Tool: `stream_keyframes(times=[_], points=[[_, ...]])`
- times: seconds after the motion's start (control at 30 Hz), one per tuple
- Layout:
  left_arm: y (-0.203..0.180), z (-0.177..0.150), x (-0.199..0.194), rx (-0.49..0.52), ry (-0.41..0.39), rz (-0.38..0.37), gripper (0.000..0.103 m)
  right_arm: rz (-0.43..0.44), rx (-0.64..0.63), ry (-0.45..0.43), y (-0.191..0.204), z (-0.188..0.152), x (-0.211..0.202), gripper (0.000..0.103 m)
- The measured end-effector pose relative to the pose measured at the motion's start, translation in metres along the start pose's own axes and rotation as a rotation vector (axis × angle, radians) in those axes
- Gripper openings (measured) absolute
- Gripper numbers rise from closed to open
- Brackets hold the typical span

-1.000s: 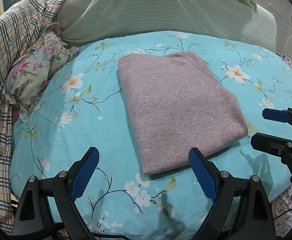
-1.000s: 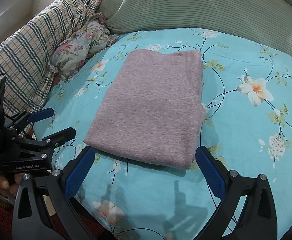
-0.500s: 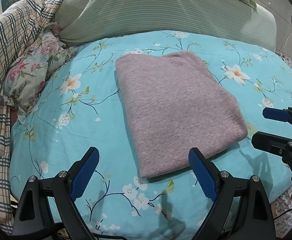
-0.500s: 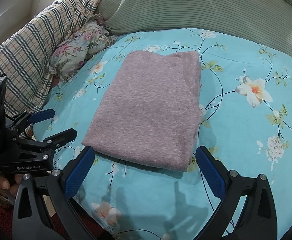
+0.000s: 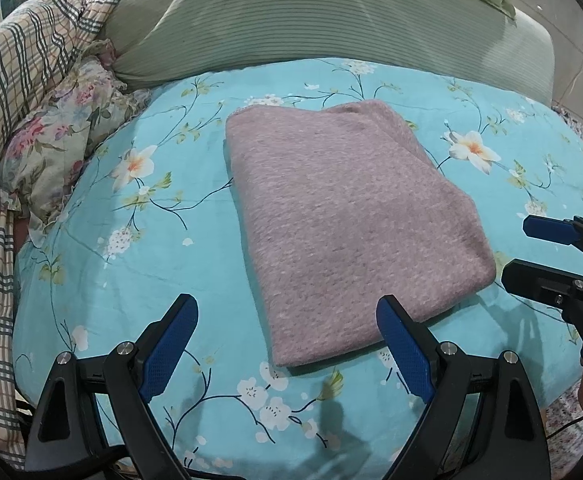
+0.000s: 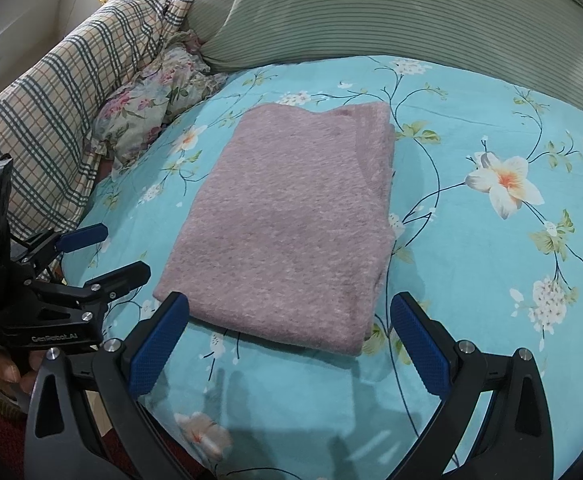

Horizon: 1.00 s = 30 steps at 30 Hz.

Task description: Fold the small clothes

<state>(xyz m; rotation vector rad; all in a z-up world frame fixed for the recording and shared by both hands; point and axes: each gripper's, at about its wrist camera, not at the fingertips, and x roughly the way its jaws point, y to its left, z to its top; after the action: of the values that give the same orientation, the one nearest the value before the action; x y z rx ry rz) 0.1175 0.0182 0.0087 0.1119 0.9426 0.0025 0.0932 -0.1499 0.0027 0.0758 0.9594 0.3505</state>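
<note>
While both cameras had eased slightly nearer than a second before, the left gripper (image 5: pixel 285 344) and right gripper (image 6: pixel 289 344) hung wide apart, holding nothing, just short of the folded mauve garment (image 5: pixel 343 220) lying mid-bedspread (image 5: pixel 131 264), toward its near edge.

The bed (image 5: pixel 103 264) carries a turquoise floral sheet. A folded mauve garment (image 5: pixel 343 224) lies flat on it. A green striped pillow (image 5: pixel 311 20), floral cushion (image 5: pixel 59 140) and plaid quilt (image 5: pixel 7 92) border the sheet.
</note>
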Motion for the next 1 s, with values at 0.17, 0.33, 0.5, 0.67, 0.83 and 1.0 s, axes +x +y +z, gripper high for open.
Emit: stream_keyframes(times=[0.17,0.33,0.5,0.67,0.83,1.0], points=[[-0.001,0.004,0.001,0.004,-0.007,0.0,0.091,-0.002,-0.003,-0.007,0.001,0.002,0.001,0.101],[-0.003,0.007,0.001,0.007,-0.009,-0.001,0.091,-0.002,-0.001,-0.008,0.002,0.002,0.001,0.101],[-0.003,0.007,0.002,0.007,-0.009,0.001,0.091,-0.005,0.001,-0.008,0.004,0.003,0.001,0.101],[-0.003,0.008,0.002,0.01,-0.019,0.008,0.091,-0.009,0.001,-0.009,0.005,0.005,0.003,0.101],[-0.002,0.011,0.004,0.011,-0.025,0.014,0.091,-0.01,0.001,-0.01,0.004,0.005,0.004,0.101],[0.001,0.014,0.006,0.008,-0.032,0.024,0.091,-0.008,0.003,-0.013,0.001,0.007,0.007,0.101]])
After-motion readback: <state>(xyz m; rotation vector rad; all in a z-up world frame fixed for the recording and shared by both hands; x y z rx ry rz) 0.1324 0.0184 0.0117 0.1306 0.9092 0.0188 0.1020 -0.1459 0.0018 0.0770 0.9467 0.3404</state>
